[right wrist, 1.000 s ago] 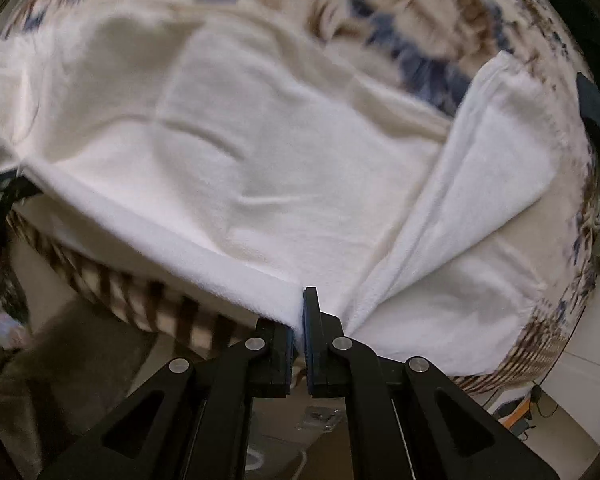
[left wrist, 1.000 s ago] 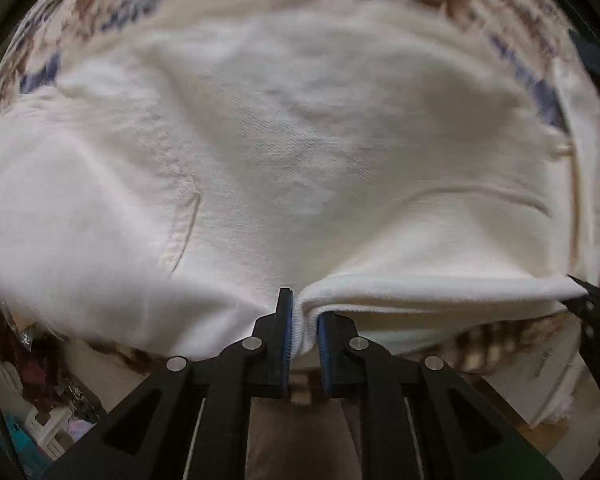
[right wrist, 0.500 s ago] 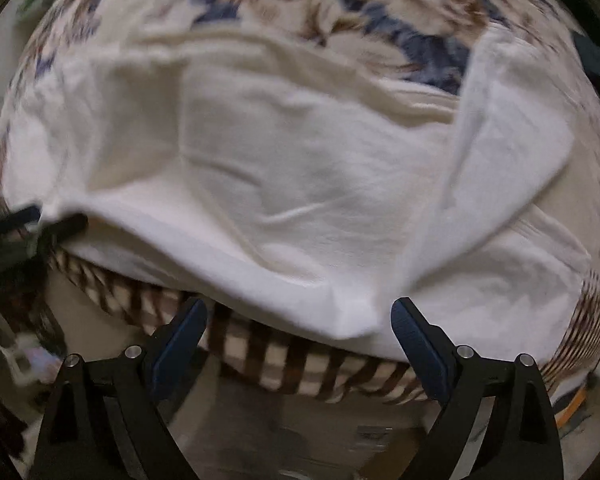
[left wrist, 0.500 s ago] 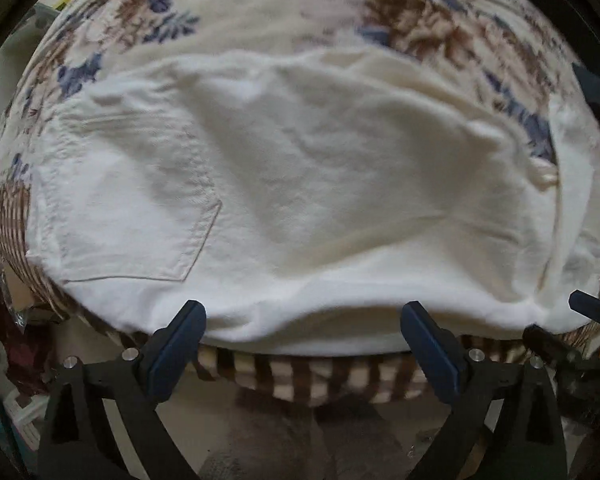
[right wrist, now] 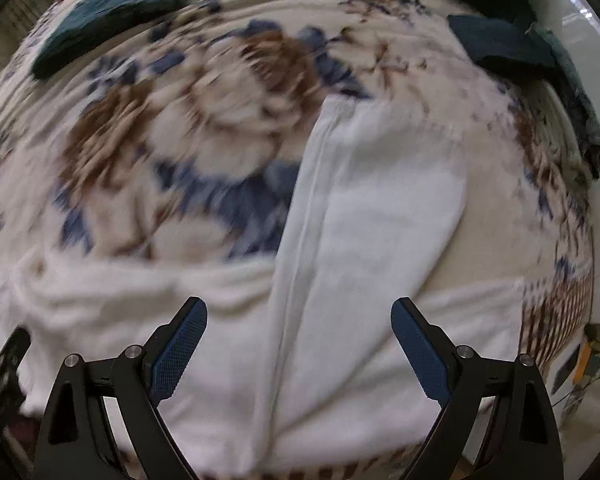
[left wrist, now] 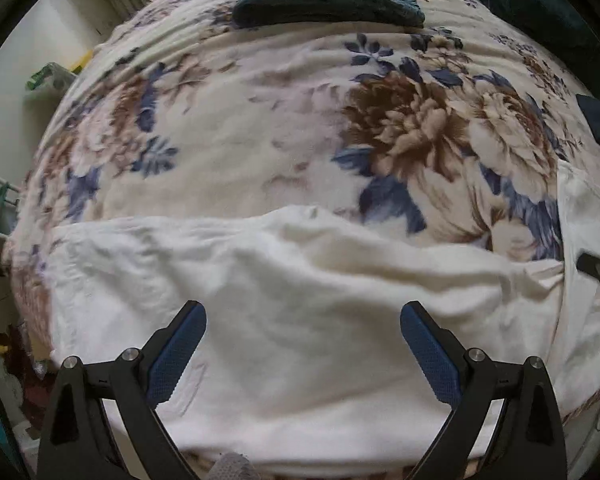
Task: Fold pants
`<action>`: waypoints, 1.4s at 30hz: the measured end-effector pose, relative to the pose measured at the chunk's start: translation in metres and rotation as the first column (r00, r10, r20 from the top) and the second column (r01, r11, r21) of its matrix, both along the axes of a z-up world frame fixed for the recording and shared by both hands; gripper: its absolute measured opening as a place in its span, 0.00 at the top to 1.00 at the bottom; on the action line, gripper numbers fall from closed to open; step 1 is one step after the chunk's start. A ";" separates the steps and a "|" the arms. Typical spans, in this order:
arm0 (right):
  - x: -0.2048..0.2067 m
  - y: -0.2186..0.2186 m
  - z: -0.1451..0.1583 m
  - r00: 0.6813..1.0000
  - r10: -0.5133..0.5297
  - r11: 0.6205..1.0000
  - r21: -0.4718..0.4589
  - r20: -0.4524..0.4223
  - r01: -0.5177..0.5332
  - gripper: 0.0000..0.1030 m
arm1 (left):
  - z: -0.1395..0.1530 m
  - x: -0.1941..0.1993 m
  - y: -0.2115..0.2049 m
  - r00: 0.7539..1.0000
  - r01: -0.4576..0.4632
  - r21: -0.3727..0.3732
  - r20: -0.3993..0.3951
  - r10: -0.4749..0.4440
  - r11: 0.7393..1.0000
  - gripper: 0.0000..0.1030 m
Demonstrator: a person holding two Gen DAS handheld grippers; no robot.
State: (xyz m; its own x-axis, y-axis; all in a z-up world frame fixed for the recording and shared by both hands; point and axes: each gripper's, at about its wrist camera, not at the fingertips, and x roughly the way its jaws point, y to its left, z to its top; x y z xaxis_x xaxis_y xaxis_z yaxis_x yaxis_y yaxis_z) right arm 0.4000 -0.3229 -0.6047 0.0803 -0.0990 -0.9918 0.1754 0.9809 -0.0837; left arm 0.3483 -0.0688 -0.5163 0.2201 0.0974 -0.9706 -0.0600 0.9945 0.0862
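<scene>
L tongs [left wrist: 302, 356] wide, empty | R tongs [right wrist: 298, 354] same | pants [left wrist: 300, 320] on bedspread [left wrist: 260, 140]

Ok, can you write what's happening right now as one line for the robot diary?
step: fold pants | left gripper: open, empty | right gripper: open, empty | white pants: lying on flowery blanket

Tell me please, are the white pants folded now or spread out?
Partly folded. The white pants lie across the floral blanket, and one leg lies turned up over the rest.
</scene>
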 end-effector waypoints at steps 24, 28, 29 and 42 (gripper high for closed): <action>-0.172 -0.193 -0.025 0.565 -0.822 0.557 0.317 0.078 0.768 0.95 | -0.001 -0.043 -0.046 0.998 0.063 -0.102 -0.022 -0.066 0.993 0.03; -0.195 -0.201 -0.076 0.520 -0.851 0.459 0.383 -0.069 0.802 0.91 | -0.010 -0.043 -0.058 0.996 0.080 -0.099 -0.033 -0.083 0.992 0.03; -0.199 -0.201 -0.079 0.508 -0.858 0.438 0.406 -0.078 0.802 0.90 | -0.011 -0.042 -0.059 0.996 0.081 -0.100 -0.031 -0.084 0.992 0.03; -0.194 -0.213 -0.073 0.486 -0.874 0.426 0.459 -0.014 0.780 0.95 | -0.010 -0.041 -0.066 0.995 0.089 -0.098 -0.025 -0.092 0.991 0.03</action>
State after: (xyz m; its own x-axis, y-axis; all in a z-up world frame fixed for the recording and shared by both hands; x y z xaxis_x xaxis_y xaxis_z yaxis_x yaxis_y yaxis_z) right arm 0.2056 -0.5355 -0.6776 0.3541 0.1199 -0.9275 0.8830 0.2839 0.3739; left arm 0.3073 -0.1353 -0.5261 0.1946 -0.0161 -0.9808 0.0321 0.9994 -0.0100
